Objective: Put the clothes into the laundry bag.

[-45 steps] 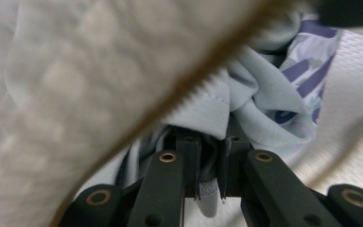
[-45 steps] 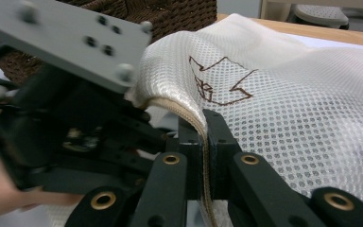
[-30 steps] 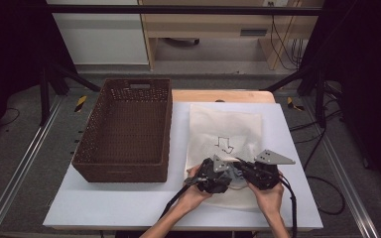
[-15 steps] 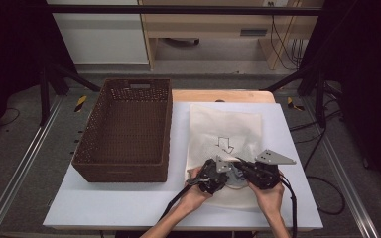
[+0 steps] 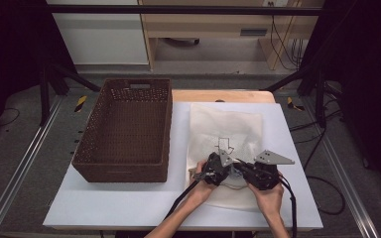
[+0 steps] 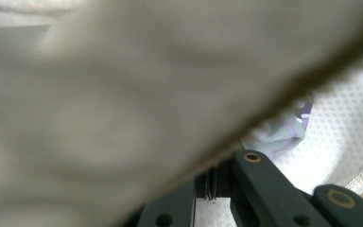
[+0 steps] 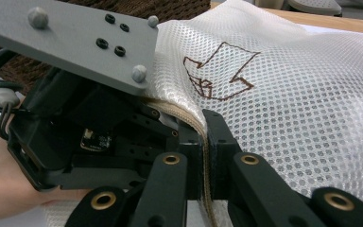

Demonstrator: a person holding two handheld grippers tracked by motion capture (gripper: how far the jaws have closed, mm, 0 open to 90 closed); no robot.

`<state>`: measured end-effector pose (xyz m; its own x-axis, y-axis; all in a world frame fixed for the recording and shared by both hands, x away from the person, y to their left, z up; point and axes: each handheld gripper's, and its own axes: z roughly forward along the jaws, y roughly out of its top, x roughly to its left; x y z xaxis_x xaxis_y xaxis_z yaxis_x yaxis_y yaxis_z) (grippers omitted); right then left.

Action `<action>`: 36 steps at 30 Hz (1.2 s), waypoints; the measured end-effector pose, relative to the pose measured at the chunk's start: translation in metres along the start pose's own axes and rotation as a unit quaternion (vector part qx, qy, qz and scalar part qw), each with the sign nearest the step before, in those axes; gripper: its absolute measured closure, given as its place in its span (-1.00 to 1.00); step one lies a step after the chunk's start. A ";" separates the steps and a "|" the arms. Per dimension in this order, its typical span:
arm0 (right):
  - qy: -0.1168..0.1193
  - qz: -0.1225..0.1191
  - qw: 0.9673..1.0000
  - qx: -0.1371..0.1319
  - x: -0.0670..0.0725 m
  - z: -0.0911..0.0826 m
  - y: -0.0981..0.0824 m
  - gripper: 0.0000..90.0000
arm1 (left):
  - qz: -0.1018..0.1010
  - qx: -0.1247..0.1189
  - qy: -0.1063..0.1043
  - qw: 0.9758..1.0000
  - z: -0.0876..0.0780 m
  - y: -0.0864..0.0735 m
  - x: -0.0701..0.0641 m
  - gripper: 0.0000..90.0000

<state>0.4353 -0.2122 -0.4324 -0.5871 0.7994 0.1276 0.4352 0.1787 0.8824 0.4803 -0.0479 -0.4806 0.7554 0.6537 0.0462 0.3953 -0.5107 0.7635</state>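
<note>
A white mesh bag [image 5: 225,129] with a brown arrow drawn on it lies flat on the white table top. Both grippers meet at its near end. My right gripper [image 7: 203,142] is shut on the bag's tan zipper seam [image 7: 196,120], which runs up between its jaws. My left gripper [image 5: 229,172] sits just left of my right gripper [image 5: 239,171], the two almost touching. Its jaws have just been closing, and in the left gripper view the left gripper [image 6: 212,189] is shut with the blurred mesh edge [image 6: 123,94] draped over it. A pale cloth with purple marks [image 6: 283,127] shows past the edge.
An empty brown woven basket [image 5: 121,161] stands left of the bag, its wall close to the left hand. The white table top [image 5: 104,203] has bare room in front of the basket and to the right of the bag. Metal rails run along both sides.
My left gripper has edged right toward the right gripper and its jaws have closed at the bag's near edge. The right gripper and the bag have stayed in place.
</note>
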 end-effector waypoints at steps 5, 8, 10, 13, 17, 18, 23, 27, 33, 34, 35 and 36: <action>-0.001 -0.001 1.000 0.001 -0.002 0.001 -0.001 0.94 | 0.002 0.015 -0.062 0.998 -0.015 0.001 0.002 0.61; -0.002 -0.002 1.000 -0.003 -0.002 0.000 0.000 0.94 | 0.029 0.018 -0.087 0.996 -0.033 -0.002 -0.006 0.30; -0.002 -0.002 1.000 -0.004 -0.003 0.000 0.000 0.94 | 0.041 0.022 -0.080 0.996 -0.035 -0.004 -0.010 0.18; -0.002 -0.001 1.000 -0.004 -0.002 0.000 0.000 0.94 | 0.034 0.029 -0.071 0.997 -0.028 -0.004 -0.011 0.21; -0.002 0.000 1.000 -0.004 -0.003 0.000 0.000 0.94 | 0.014 0.037 -0.059 0.997 -0.011 -0.003 -0.008 0.57; -0.002 -0.001 1.000 -0.003 -0.003 0.000 0.000 0.94 | 0.015 0.035 -0.055 0.998 -0.008 -0.002 -0.007 0.63; -0.002 0.006 1.000 0.003 -0.002 0.000 0.000 0.95 | 0.008 0.020 -0.035 0.999 0.000 0.004 -0.005 0.88; -0.002 0.005 1.000 0.005 -0.003 0.000 0.000 0.95 | 0.015 -0.006 0.006 1.000 0.004 0.006 -0.002 0.94; -0.005 0.001 1.000 0.011 -0.002 0.002 -0.001 0.95 | 0.007 0.003 -0.004 1.000 0.005 0.004 0.002 0.87; -0.005 0.000 1.000 0.011 -0.002 0.002 -0.001 0.95 | 0.008 0.004 -0.013 1.000 0.002 0.005 0.002 0.80; -0.005 0.001 1.000 0.009 -0.002 0.002 0.000 0.94 | 0.007 0.008 -0.025 1.000 -0.002 0.005 0.003 0.71; -0.004 0.002 1.000 0.007 -0.002 0.001 0.000 0.94 | 0.008 0.012 -0.040 0.999 -0.009 0.006 0.002 0.60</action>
<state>0.4374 -0.2134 -0.4336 -0.5797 0.8049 0.1268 0.4469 0.1839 0.8755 0.4798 -0.0444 -0.4707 0.8010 0.5987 0.0055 0.3944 -0.5346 0.7474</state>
